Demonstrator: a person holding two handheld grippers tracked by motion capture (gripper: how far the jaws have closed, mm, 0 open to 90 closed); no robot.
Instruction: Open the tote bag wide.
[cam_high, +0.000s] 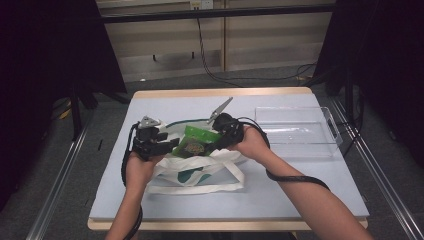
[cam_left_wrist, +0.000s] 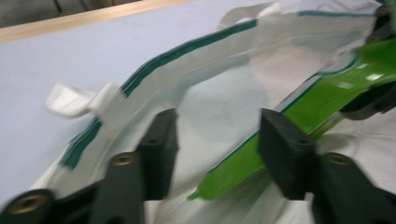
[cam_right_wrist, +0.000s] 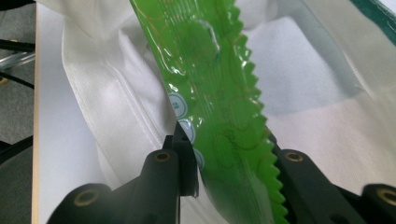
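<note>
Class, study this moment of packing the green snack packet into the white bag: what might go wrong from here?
1. The right gripper pinches only the green packet's serrated edge, so the packet may slip.
2. The left gripper is open, its pads off the white bag; the mouth may sag shut and block the packet.

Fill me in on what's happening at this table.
A person is packing a green snack packet into a white tote bag lying on the blue table. The right gripper is clamped on the packet's serrated end, holding it over the bag's mouth. The left gripper stands open at the bag's rim, the packet's other end passing between its jaws. A clear plastic tray sits to the right.
</note>
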